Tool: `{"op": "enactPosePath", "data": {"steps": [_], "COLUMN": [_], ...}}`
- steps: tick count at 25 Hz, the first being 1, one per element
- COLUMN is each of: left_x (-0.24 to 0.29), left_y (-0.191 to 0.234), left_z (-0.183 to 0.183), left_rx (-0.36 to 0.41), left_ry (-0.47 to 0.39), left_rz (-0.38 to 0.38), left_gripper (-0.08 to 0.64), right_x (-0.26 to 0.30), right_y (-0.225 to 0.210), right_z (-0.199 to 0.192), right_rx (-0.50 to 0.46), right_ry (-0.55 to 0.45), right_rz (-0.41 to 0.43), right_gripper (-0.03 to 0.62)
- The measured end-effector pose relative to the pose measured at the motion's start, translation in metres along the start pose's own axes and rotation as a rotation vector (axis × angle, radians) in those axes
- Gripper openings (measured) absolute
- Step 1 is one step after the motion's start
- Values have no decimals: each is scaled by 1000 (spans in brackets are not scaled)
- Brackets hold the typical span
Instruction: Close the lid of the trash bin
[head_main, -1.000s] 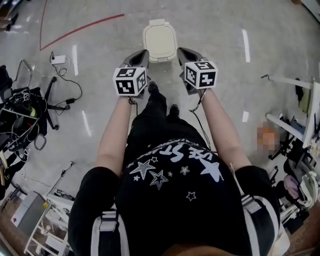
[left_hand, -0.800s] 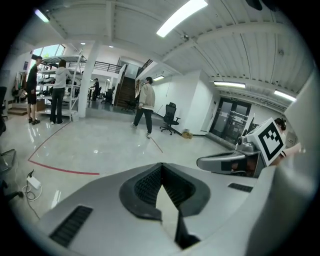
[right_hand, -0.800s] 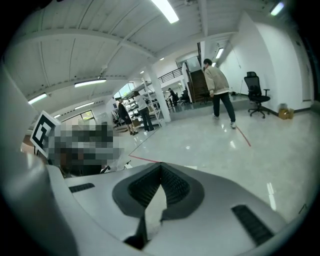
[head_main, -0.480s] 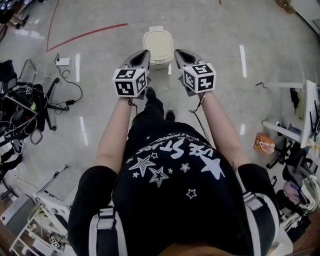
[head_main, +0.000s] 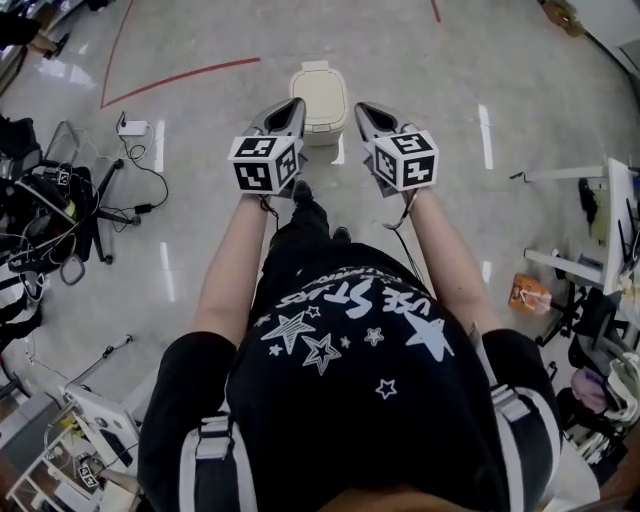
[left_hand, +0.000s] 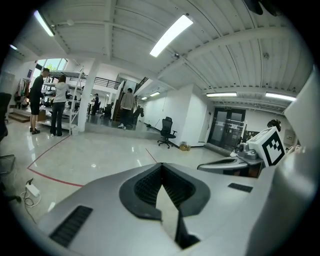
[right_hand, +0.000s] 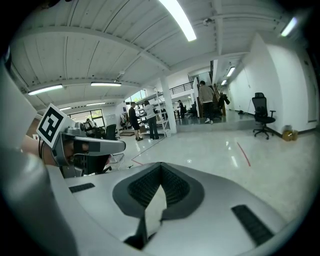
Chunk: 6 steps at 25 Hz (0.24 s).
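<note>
Trash bin (head_main: 318, 97) stands on the glossy grey floor (head_main: 450, 80) straight ahead of you, cream-coloured, its lid lying flat on top. In the head view it shows just past and between the tips of your two grippers, and neither one touches it. Your left gripper (head_main: 293, 104) is pressed together: in the left gripper view its dark ribbed pads meet at the tip and nothing sits between them. Your right gripper (head_main: 362, 107) is the same, tips meeting and holding nothing. You hold both side by side at about the same height, marker cubes facing up, pointing out level across the hall. Your dark shoes (head_main: 303, 190) are near the bin, on your side of it. A red line (head_main: 180, 75) runs over the floor to the left of the bin, and a white power adapter (head_main: 132, 128) with its cable lies further left. Far across the room stands an office chair (left_hand: 167, 131).
</note>
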<state>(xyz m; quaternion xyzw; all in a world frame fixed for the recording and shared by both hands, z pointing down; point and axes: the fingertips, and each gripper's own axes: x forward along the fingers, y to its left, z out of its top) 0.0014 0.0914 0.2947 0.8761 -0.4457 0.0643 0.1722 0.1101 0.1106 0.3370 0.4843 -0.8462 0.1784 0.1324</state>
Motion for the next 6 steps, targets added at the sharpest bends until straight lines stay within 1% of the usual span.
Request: {"op": "enactPosePath", "data": {"steps": [6], "left_x": [-10], "left_y": [-23], "left_z": [-5], "left_rx": [5], "left_ry": [-11], "left_rz": [-2], "left_gripper": [11], "right_x": [-23], "right_y": [-2], "right_z": [-10], "right_rx": [6], "right_ry": [-4], "right_rz": [6], "right_gripper": [5]}}
